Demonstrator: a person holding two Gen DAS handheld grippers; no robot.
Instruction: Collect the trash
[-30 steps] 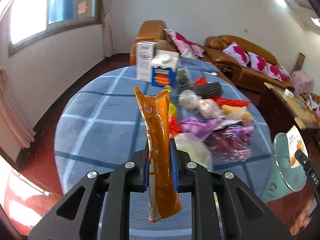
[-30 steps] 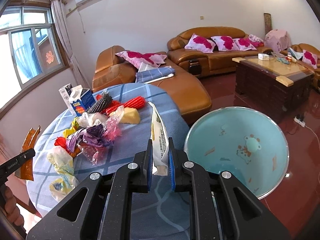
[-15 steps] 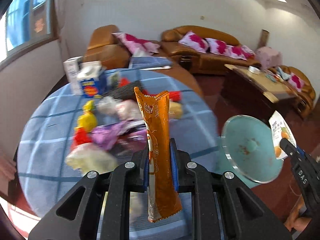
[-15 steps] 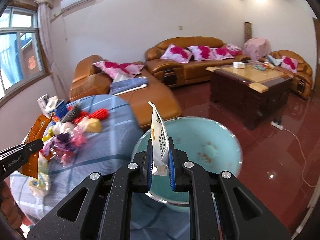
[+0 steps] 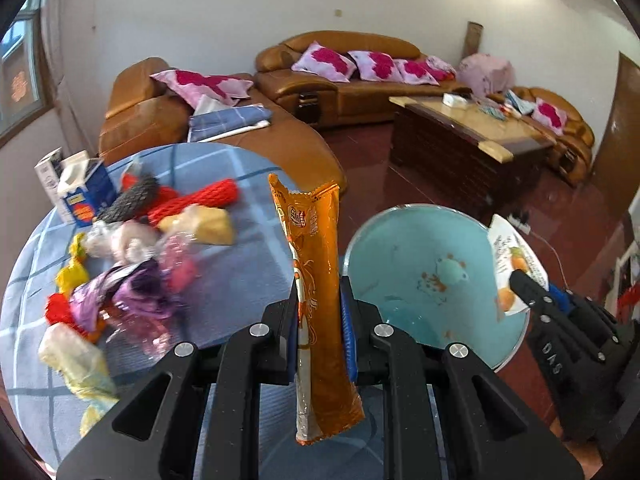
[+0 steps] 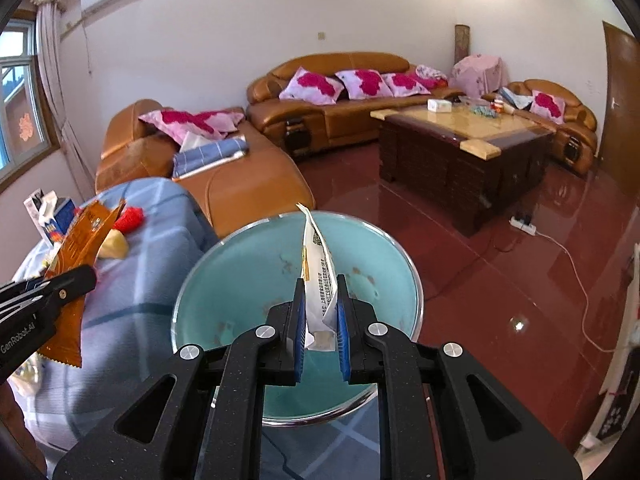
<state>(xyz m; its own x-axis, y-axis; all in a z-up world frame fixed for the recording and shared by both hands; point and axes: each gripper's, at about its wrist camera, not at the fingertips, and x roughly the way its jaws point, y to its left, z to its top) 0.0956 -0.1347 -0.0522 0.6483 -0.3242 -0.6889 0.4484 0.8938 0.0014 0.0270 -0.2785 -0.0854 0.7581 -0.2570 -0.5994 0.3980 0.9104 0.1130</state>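
Note:
My left gripper point(image 5: 319, 324) is shut on a long orange snack wrapper point(image 5: 314, 272), held upright beside the table edge. My right gripper point(image 6: 319, 326) is shut on a white printed wrapper point(image 6: 318, 276), held over the open teal trash bin point(image 6: 248, 280). The bin point(image 5: 420, 248) also shows in the left wrist view, just right of the orange wrapper. The right gripper with its white wrapper point(image 5: 516, 268) shows there over the bin's right rim. The left gripper with the orange wrapper point(image 6: 80, 240) shows at the left of the right wrist view.
A round table with a blue checked cloth point(image 5: 240, 248) holds a heap of trash: purple and pink bags point(image 5: 136, 292), red foam net point(image 5: 196, 200), yellow scraps, a blue carton point(image 5: 84, 196). Brown sofas point(image 6: 340, 116) and a coffee table point(image 6: 460, 144) stand behind on a red floor.
Both grippers have swung right, away from the table's trash heap toward the teal bin. The right gripper now holds its wrapper above the bin. Both stay shut on their wrappers.

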